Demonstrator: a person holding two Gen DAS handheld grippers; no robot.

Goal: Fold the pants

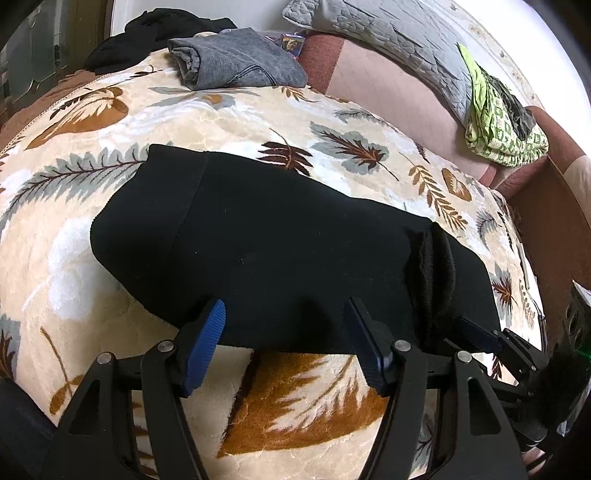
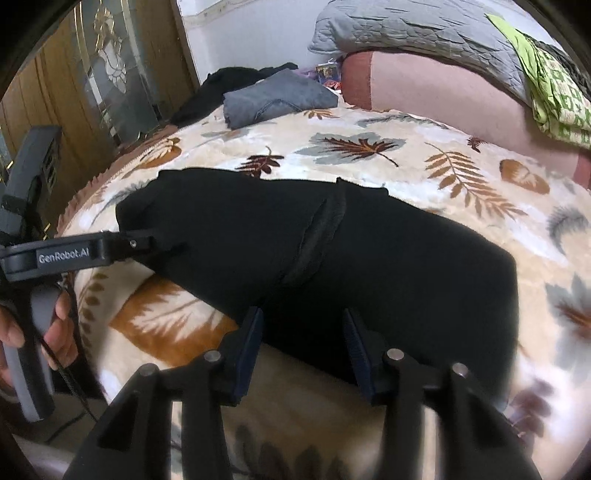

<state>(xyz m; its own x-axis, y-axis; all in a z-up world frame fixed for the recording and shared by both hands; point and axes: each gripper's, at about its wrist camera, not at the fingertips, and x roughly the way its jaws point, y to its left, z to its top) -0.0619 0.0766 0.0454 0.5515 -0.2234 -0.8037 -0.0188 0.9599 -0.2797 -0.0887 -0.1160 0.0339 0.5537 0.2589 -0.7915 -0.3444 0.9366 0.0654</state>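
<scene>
the black pants (image 1: 280, 243) lie folded across the leaf-print blanket (image 1: 229, 118). the left gripper (image 1: 286, 317) and right gripper (image 2: 303, 328) both stand open at the near edge, gripping nothing. behind lie folded grey jeans (image 1: 236, 62), a black garment (image 1: 155, 33), a grey quilt (image 1: 388, 33) and green cloth (image 1: 498, 122); nothing blocks the pants.
</scene>
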